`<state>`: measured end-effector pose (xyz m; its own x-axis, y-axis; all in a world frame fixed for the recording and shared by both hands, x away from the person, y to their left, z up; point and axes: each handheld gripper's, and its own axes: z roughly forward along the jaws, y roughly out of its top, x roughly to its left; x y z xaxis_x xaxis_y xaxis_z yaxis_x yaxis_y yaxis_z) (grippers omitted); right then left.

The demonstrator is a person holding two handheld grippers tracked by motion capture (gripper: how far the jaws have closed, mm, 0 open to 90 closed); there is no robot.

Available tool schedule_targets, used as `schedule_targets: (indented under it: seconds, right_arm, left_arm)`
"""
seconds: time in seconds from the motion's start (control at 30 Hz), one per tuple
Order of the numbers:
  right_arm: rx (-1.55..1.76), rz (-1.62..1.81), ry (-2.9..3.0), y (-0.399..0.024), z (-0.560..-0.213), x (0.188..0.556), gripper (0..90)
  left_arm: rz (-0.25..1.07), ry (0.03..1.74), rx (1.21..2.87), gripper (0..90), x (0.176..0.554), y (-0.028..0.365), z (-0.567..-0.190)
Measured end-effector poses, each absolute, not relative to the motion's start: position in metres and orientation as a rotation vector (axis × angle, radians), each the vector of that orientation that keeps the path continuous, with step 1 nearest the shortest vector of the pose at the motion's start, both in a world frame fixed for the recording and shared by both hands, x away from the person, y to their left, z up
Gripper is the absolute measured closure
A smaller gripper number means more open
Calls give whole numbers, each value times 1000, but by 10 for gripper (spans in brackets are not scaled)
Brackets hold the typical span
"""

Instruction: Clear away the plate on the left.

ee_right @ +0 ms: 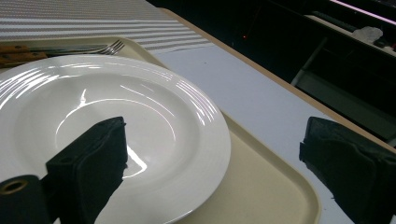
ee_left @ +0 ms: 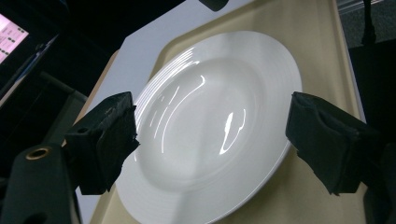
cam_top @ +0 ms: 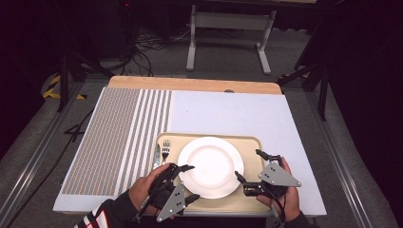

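Fingers of the left gripper (cam_top: 187, 183) stand wide, nothing pressed between the black pads, hovering over the near-left rim of the round white ceramic plate (cam_top: 211, 166); in the left gripper view the left gripper (ee_left: 212, 140) frames the plate (ee_left: 210, 126) with both pads off its surface. Right gripper (cam_top: 249, 166) is spread wide too, gripping nothing, at the plate's right edge; in the right gripper view the right gripper (ee_right: 215, 163) has one pad (ee_right: 91, 163) above the plate (ee_right: 107, 121) rim and the other out over the light blue-grey table mat (ee_right: 261, 98). Plate sits centred on the beige plastic tray (cam_top: 252, 147), under and between both sets of fingers. Beyond the left fingers, far side: a silver fork (cam_top: 165, 151) and a knife (cam_top: 157, 154), just beside the plate on the tray. Further left, grey-and-white striped cloth (cam_top: 119, 137).

Likely step: gripping the plate rim. To do it well, come in low and level so one pad slides under the rim and one over; glazed surface looks slippery, so bite deep before closing. Keep clear of the cutlery.
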<state>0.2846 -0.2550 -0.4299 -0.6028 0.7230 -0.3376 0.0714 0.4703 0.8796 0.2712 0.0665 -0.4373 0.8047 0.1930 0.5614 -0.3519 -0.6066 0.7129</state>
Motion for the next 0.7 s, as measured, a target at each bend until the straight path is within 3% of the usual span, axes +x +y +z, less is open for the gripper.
schedule_targets:
  seconds: [0.7]
  right_arm:
    - [640, 1154, 1994, -255, -429, 283, 78]
  left_arm:
    - [751, 20, 2034, 158, 290, 96, -423]
